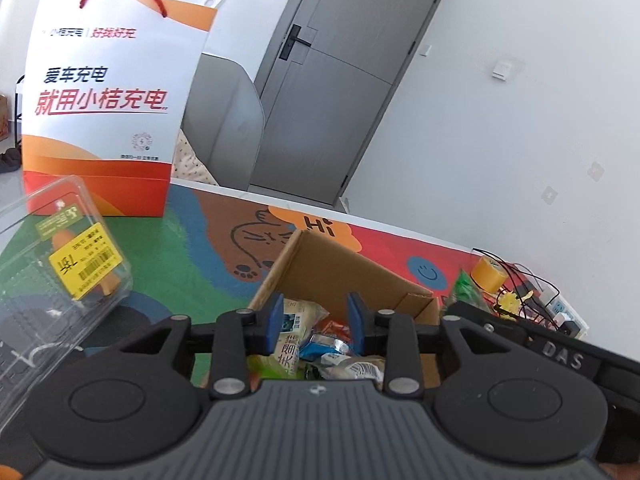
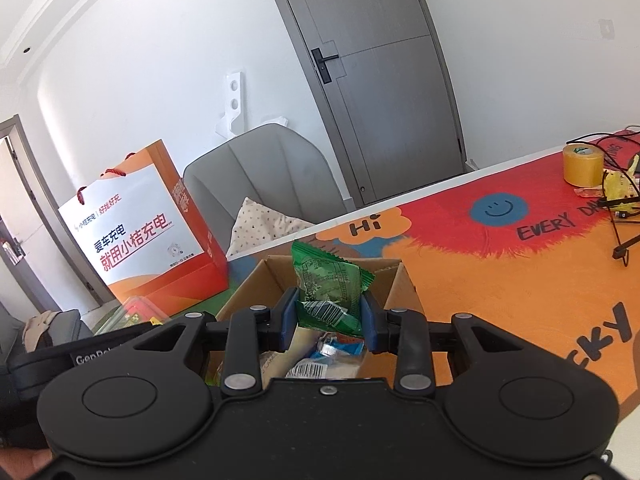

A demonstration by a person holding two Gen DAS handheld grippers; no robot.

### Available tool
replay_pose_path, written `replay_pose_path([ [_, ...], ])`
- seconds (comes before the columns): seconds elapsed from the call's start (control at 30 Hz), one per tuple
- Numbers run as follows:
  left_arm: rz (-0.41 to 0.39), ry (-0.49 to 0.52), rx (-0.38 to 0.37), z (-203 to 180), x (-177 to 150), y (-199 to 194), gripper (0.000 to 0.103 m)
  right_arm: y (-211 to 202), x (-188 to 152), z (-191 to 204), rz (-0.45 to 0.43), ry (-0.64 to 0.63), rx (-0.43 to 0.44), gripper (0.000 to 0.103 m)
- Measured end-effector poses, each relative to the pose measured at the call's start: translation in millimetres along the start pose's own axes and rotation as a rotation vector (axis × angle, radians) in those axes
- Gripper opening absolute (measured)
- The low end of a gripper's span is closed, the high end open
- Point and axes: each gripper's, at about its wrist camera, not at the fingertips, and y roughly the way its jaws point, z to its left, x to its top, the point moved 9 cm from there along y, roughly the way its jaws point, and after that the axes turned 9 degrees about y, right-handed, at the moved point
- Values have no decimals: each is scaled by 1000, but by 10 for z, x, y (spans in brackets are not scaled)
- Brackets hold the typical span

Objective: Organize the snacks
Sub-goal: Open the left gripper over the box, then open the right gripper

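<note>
Cardboard walls frame my working space: the open box (image 2: 396, 280) sits on the bright cartoon-printed mat (image 2: 500, 300) with loose snack packets (image 1: 320, 344) heaped inside it. My right gripper (image 2: 329, 320) hangs above the box mouth, its blue pads closed on a green snack packet (image 2: 332, 284) that stands up between them, its crimped top above the box's far rim. My left gripper (image 1: 316, 322) hovers over the same box with its jaws a modest way apart and nothing between them — the packets below lie under the pads, apart from them. On the left, a clear plastic clamshell (image 1: 60, 280) with a yellow price sticker crowds in close beside that gripper, and the orange-and-white paper bag (image 1: 112, 100) stands upright behind it near the table's far edge. To the right of the box, the mat is bare as far as the yellow tape roll (image 2: 582, 164) and tangled cables (image 2: 624, 208).
</note>
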Motion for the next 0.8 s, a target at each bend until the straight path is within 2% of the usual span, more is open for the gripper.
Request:
replay_pose_path([
  [0.07,9,-6,-13,10,3,25,37,61,7,5,5,1,-3,34],
  [0.2,-5,-19,5,103,39,-6,51,160,11,16,17,0,-6,35],
  [0.23,-8,-23,11,129,47,-19,53,180,13,21,19,-2,-8,37],
  [0.27,-10,-28,13,152,52,-32,55,191,19,20,15,-2,-13,45],
  [0.33,-10,-36,12,179,58,-58,63,190,28,3,1,11,-23,52],
  [0.43,-11,-36,21,200,59,-85,73,187,4,-2,12,18,-18,52],
  [0.5,-13,-33,22,189,59,-105,75,172,-13,-18,15,23,-21,53],
  [0.63,2,-19,25,156,34,-111,82,115,-39,-72,20,31,-32,60],
  [0.8,18,9,30,97,-13,-135,85,14,-52,-142,24,45,-37,67],
])
